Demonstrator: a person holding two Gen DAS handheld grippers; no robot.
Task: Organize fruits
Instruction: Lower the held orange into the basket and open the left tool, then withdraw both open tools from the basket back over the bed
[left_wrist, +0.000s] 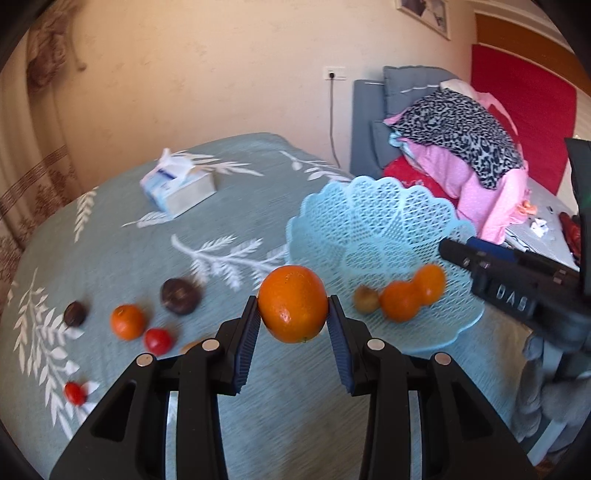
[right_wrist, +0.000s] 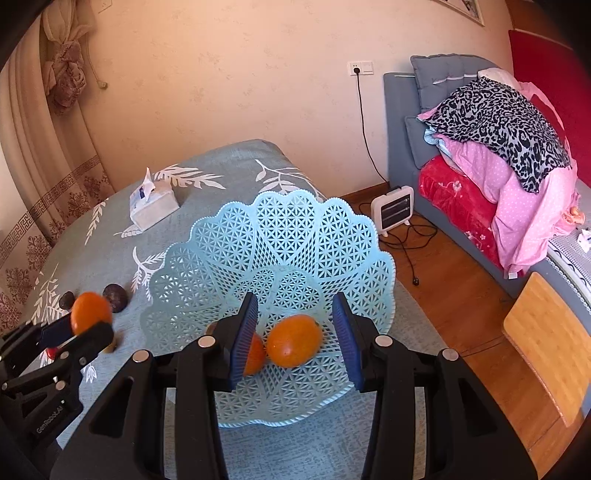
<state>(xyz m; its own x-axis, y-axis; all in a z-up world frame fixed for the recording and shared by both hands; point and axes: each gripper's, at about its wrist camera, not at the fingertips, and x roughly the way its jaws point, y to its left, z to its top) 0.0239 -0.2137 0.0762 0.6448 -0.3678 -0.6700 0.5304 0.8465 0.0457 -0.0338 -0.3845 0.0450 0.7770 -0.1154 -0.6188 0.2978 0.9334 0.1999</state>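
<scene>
Three fruits already lie in the blue basket (left_wrist: 373, 218), the left gripper (left_wrist: 292, 325) clenches an orange (left_wrist: 291, 303) at its eight o'clock, the right gripper (right_wrist: 295, 332) hangs released above it, and several fruits (left_wrist: 127, 321) wait at nine o'clock.

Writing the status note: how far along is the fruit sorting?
Done: two oranges and a small brownish fruit lie in the basket. In hand: the left gripper clamps an orange; the right gripper is open over the basket. Left on the cloth: a small orange, two dark fruits, two red ones.
</scene>
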